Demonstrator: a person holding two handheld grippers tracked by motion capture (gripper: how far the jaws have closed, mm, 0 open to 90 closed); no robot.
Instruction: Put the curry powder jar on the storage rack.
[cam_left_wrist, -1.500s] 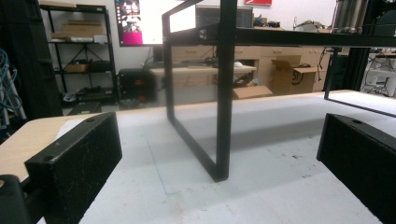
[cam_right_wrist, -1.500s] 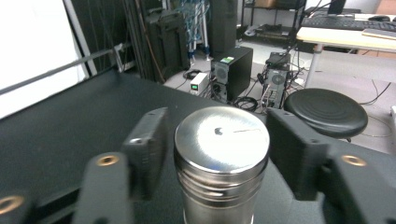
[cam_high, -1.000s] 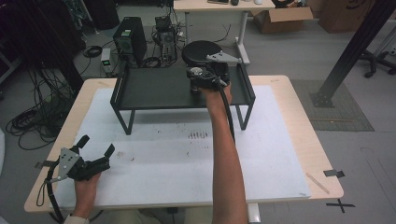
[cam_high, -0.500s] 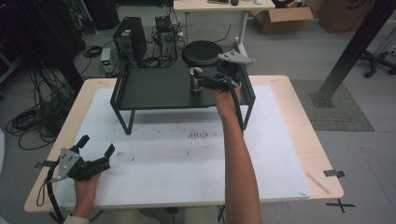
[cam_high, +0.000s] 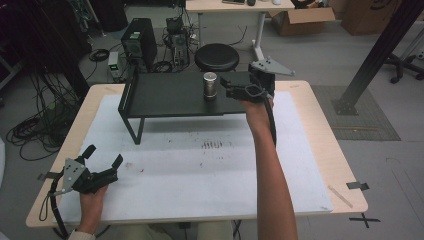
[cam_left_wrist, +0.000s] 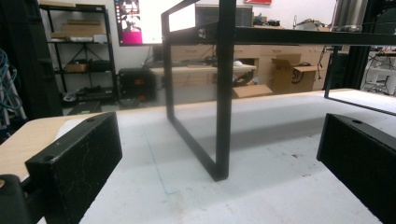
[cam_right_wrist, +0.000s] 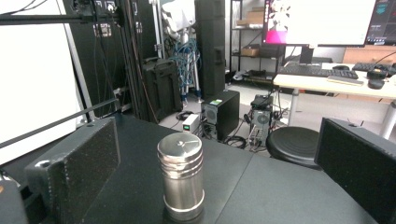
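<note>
Metal canister (cam_high: 210, 85) upright on black shelf (cam_high: 165, 95); my right gripper (cam_high: 231, 87) beside it, jaws apart; left gripper (cam_high: 104, 161) spread too.

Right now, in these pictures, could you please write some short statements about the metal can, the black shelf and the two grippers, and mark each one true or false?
1. The metal can stands upright on the black shelf. True.
2. The right gripper is shut on the can. False: its jaws are open and the can stands free between and ahead of them, as the right gripper view shows.
3. The left gripper is low over the white mat, near the table's front left corner. True.
4. The left gripper holds a small box. False: its jaws are open with nothing between them.
5. The can lies on its side. False: it is upright, lid on top.
</note>
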